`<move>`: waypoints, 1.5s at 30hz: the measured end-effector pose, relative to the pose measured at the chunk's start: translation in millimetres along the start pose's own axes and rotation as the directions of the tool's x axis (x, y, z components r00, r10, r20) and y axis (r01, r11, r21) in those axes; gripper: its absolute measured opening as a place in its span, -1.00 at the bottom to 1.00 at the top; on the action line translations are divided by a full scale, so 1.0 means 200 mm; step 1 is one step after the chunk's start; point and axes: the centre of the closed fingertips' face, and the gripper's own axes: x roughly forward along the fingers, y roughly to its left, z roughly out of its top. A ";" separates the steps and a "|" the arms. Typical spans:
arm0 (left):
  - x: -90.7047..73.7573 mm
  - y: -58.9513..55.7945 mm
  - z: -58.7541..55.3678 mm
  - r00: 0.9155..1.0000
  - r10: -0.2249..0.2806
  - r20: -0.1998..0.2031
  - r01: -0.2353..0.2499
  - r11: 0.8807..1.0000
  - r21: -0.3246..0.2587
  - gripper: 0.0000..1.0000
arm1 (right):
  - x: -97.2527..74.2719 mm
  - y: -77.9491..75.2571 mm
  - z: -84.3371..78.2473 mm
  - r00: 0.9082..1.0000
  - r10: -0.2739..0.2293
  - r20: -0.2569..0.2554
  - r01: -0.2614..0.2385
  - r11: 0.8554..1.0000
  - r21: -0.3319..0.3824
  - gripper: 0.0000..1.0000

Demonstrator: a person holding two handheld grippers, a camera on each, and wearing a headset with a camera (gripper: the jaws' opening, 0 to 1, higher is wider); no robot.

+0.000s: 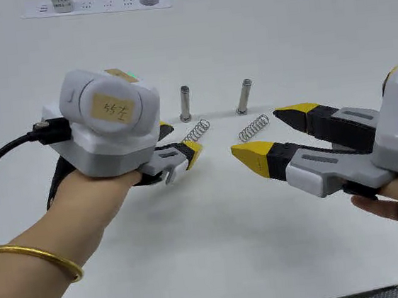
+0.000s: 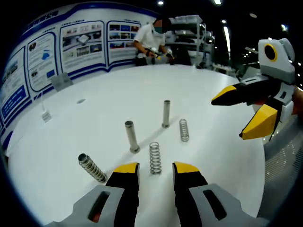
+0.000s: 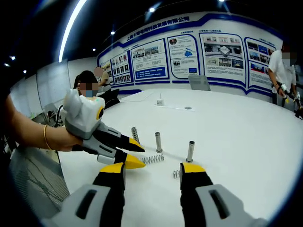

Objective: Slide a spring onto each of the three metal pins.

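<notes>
Hovering with left gripper [image 1: 179, 141] and right gripper [image 1: 259, 133] both spread, empty — risking a closing jaw flicking a loose spring [image 1: 196, 131] away or toppling the metal pin [image 1: 185, 104] behind.

I log left gripper [image 1: 180, 139] and right gripper [image 1: 256, 133]: pale grey bodies, black jaws, yellow tips. Ahead of them, springs [image 1: 196, 131] and pins [image 1: 185, 103] silver; table [image 1: 217, 254] white.
</notes>
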 end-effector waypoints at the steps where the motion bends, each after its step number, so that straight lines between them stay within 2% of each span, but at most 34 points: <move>1: 0.01 0.00 -0.01 1.000 0.002 -0.005 -0.002 1.000 0.002 -0.44 | 0.00 0.01 0.00 1.000 0.008 0.001 -0.008 1.000 0.002 -0.05; 10: 0.03 0.01 -0.05 0.999 0.003 -0.036 -0.003 1.000 0.011 -0.56 | 0.01 -0.03 0.00 1.000 -0.029 -0.003 0.029 1.000 0.005 -0.11; 13: 0.04 0.01 -0.05 0.999 0.003 -0.038 -0.003 1.000 0.010 -0.61 | 0.00 -0.05 -0.01 0.999 -0.051 -0.014 0.051 0.999 -0.001 -0.12; 17: 0.05 0.01 -0.05 0.999 0.003 -0.035 -0.003 1.000 0.011 -0.63 | 0.00 -0.07 -0.01 0.998 -0.059 -0.012 0.060 0.998 0.029 -0.13; 25: 0.05 0.00 -0.05 0.999 -0.003 -0.032 0.003 1.000 0.011 -0.74 | 0.00 -0.10 -0.02 0.996 -0.082 -0.021 0.082 0.996 0.035 -0.15; 34: 0.04 0.00 -0.05 0.999 0.002 -0.034 0.000 0.999 0.052 -0.79 | 0.00 -0.12 -0.02 0.995 -0.096 -0.018 0.097 0.994 0.055 -0.16; 38: 0.03 0.00 -0.05 0.999 0.002 -0.044 0.000 0.999 0.036 -0.80 | 0.00 -0.12 -0.02 0.995 -0.097 -0.015 0.097 0.993 0.066 -0.16; 40: 0.02 0.01 -0.06 0.999 0.008 -0.046 -0.008 1.000 0.010 -0.81 | -0.01 -0.12 -0.01 0.995 -0.099 -0.012 0.099 0.993 0.070 -0.16; 45: -0.05 0.00 0.00 1.000 -0.005 0.023 0.007 0.998 -0.068 -0.81 | -0.01 -0.12 0.00 0.995 -0.095 0.003 0.095 0.991 0.090 -0.16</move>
